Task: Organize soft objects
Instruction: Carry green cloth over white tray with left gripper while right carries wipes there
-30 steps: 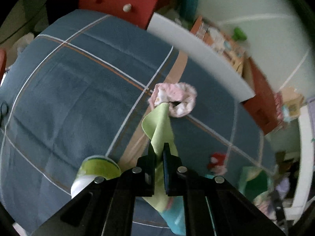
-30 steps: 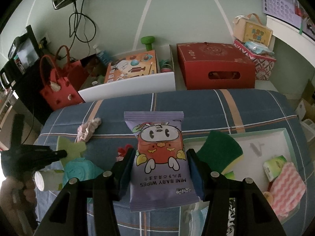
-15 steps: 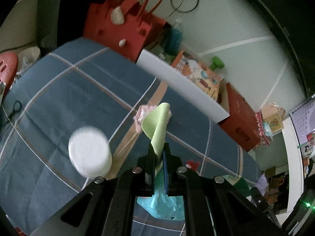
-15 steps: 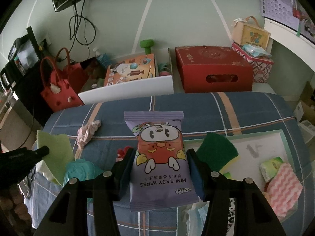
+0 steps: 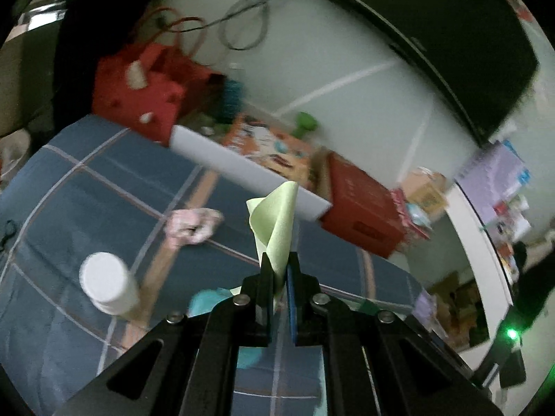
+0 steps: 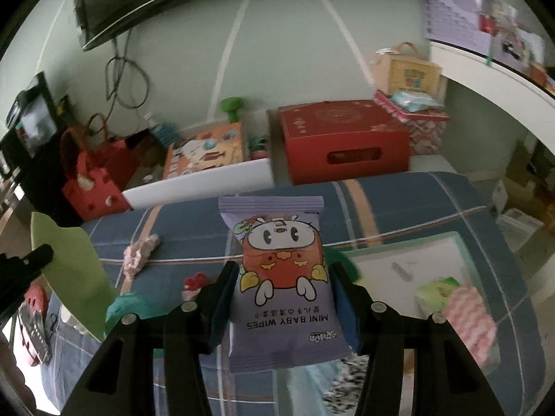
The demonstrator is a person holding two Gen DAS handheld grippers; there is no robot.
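Observation:
My left gripper (image 5: pixel 277 260) is shut on a light green cloth (image 5: pixel 275 222) and holds it up above the blue plaid bedcover (image 5: pixel 86 190). The cloth (image 6: pixel 74 270) and the left gripper's tip (image 6: pixel 34 258) also show at the left of the right wrist view. My right gripper (image 6: pixel 282 270) is shut on a purple pack of mini baby wipes (image 6: pixel 282 284), held above the bed. A pink scrunchie (image 5: pixel 190 225) lies on the cover. A white tray (image 6: pixel 409 267) at the right holds a pink wavy cloth (image 6: pixel 470 319) and a green packet (image 6: pixel 438 287).
A white cup (image 5: pixel 105 287) lies on the bed at the left, next to a teal soft item (image 6: pixel 130 306) and a small red toy (image 6: pixel 196 282). A green sponge (image 6: pixel 341 260) peeks from behind the wipes. A red box (image 6: pixel 341 138), a white box edge (image 6: pixel 197 187) and a red bag (image 6: pixel 93 176) stand behind the bed.
My left gripper has lifted the green cloth off the bed and swung up and to the right. The right gripper has kept hold of the wipes pack and risen slightly.

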